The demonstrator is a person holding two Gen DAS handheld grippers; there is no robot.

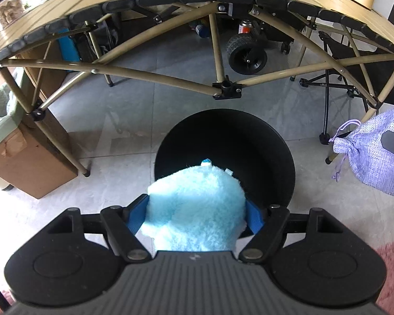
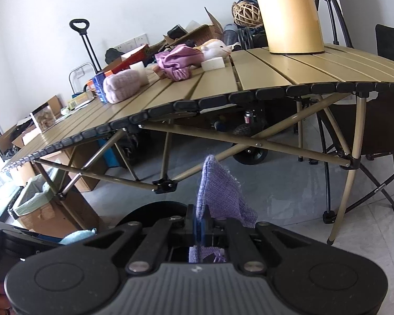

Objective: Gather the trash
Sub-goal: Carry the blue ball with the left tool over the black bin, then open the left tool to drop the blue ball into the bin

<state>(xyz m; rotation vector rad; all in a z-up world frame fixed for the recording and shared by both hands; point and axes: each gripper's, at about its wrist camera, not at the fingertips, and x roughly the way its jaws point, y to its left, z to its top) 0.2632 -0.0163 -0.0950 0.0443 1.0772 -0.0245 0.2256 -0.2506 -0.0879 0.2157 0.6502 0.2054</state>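
The left tongs [image 1: 195, 216] stand spread and pinch a fluffy light-blue toy [image 1: 194, 210] between their blue pads, directly above the near rim of a round black bin [image 1: 224, 155] on the floor. The right tongs [image 2: 201, 228] are pressed together on a corner of a knitted purple pouch [image 2: 219, 197], which stands up between the fingers; in the left view the same pouch hangs at 3 o'clock, beside the bin and apart from it.

The floor [image 1: 134, 110] is pale grey tile. Beyond the bin, at 12 o'clock, stretches a tan slatted folding bench [image 2: 262, 78] with black end caps and crossed metal legs [image 1: 157, 77]. On the bench lie a pink woolly bundle [image 2: 120, 85], a purple satin cloth [image 2: 176, 63], a white plush animal [image 2: 215, 48] and a tall yellow object [image 2: 289, 13]. A lined cardboard box [image 1: 15, 152] sits at 9 o'clock, and a black wheel [image 1: 247, 52] shows under the bench at 1 o'clock.
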